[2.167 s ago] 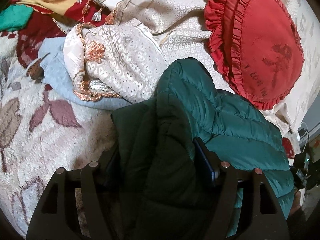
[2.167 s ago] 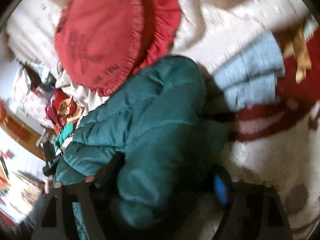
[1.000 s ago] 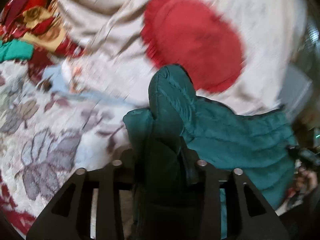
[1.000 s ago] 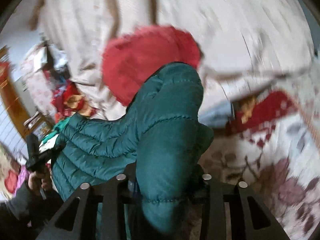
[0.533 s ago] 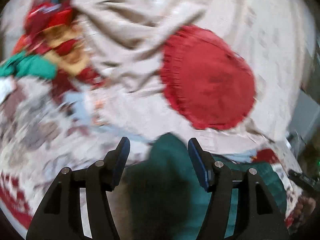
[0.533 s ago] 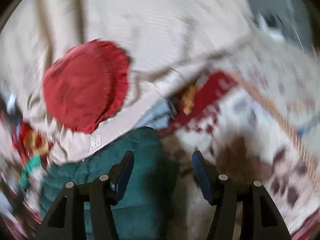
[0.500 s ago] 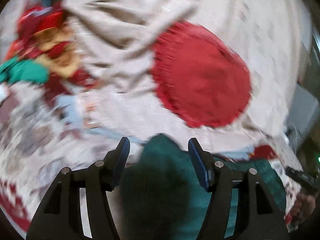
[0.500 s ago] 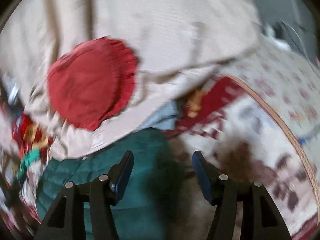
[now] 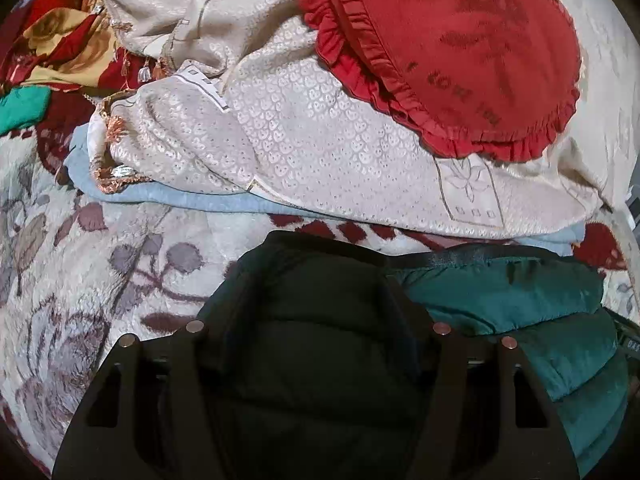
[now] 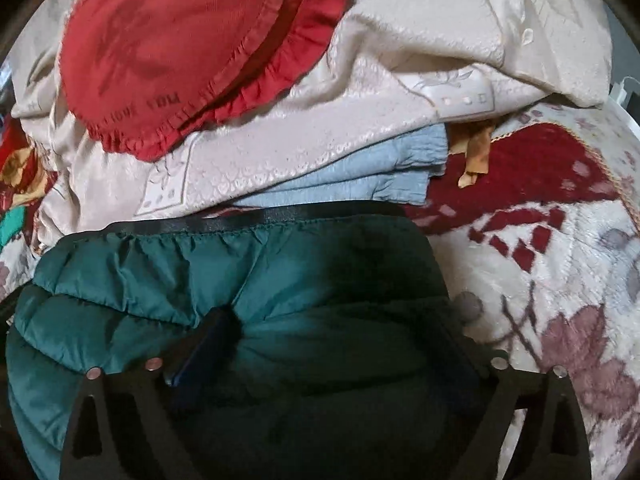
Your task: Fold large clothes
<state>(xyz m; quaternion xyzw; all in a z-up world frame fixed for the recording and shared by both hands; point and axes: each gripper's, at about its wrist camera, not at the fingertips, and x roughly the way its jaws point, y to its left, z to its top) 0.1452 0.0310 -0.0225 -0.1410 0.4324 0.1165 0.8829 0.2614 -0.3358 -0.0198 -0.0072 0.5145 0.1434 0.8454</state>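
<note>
A dark green quilted puffer jacket (image 9: 500, 300) lies bunched on a floral blanket (image 9: 80, 280), its black-trimmed edge toward the pile of bedding. It also fills the lower half of the right wrist view (image 10: 200, 280). My left gripper (image 9: 316, 320) is open, its jaws wide apart around a thick fold of the jacket that hides the fingertips. My right gripper (image 10: 320, 344) is open too, jaws spread around the jacket's other end; one blue pad (image 10: 196, 356) shows against the fabric.
Just beyond the jacket lies a heap of cream patterned bedding (image 9: 320, 140) over a light blue cloth (image 10: 360, 176), with a red frilled round cushion (image 9: 460, 52) on top. Red and yellow cloths (image 9: 60, 48) lie at the far left. The floral blanket (image 10: 560, 280) spreads right.
Both grippers held the jacket pinched and lifted, then opened and let it fall. They have since come down with jaws wide around the jacket lying on the blanket.
</note>
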